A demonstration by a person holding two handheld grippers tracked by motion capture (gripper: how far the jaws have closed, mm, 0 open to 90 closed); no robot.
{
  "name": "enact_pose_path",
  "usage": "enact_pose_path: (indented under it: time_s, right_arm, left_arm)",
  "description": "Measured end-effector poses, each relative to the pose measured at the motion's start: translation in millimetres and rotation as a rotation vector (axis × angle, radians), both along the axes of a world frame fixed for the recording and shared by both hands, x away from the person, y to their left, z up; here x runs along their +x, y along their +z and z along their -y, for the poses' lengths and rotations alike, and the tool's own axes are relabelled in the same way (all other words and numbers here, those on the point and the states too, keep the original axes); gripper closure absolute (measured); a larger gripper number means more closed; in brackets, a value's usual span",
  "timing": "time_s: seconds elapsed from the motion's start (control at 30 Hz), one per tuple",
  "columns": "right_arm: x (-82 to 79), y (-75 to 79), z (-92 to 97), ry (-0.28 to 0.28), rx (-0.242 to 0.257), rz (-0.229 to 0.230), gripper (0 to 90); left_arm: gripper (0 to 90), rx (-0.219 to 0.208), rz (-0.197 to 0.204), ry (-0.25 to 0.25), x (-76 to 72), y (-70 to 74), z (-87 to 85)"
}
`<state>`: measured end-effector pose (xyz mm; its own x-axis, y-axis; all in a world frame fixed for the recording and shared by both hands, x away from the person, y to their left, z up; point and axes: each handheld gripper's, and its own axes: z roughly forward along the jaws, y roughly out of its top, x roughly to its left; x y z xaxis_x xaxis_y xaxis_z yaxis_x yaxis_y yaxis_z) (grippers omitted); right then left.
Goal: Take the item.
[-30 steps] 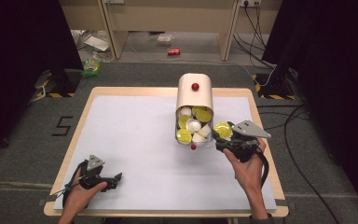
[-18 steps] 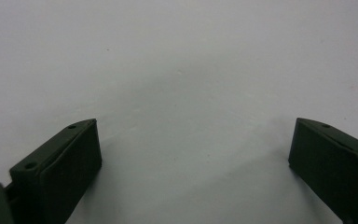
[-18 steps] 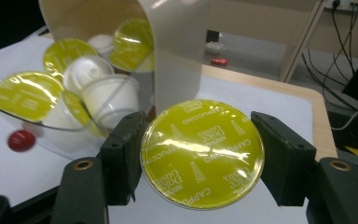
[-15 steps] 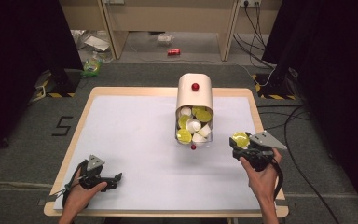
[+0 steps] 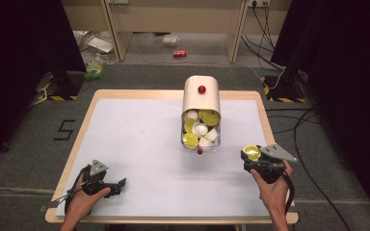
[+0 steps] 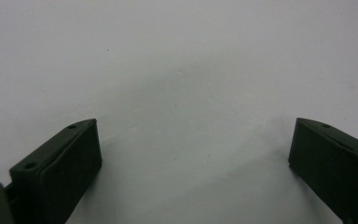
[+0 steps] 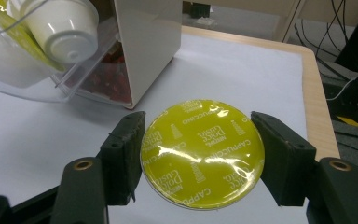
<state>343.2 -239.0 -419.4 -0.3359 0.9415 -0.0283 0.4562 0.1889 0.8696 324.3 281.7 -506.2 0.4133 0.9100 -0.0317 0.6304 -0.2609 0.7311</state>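
glossy foil capsule lid (image 7: 203, 154), matt white table cover (image 5: 139, 144)

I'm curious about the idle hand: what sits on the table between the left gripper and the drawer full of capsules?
Nothing: in the high view only bare white table cover lies between the open left gripper and the clear plastic drawer.

Lab: black curtains (image 5: 24, 57), floor cables (image 5: 270, 29)

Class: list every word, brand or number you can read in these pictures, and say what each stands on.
"NESCAFÉ Dolce Gusto": foil lid of the capsule, repeated across it.
"CAPPUCCINO": same lid, repeated.
"5": black figure on the floor left of the table.
Red can on the floor: print too small to read.
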Motion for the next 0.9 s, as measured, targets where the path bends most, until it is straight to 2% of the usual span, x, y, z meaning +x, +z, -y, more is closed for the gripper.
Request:
enact_pose_path:
  time_s: [0.9]
  right_arm:
    - [-5.3,-27.8,14.9,-0.022,-0.014,-0.077,38.4]
  left_arm:
    - [1.6,0.001,0.0,0.0,0.0,0.1,0.0]
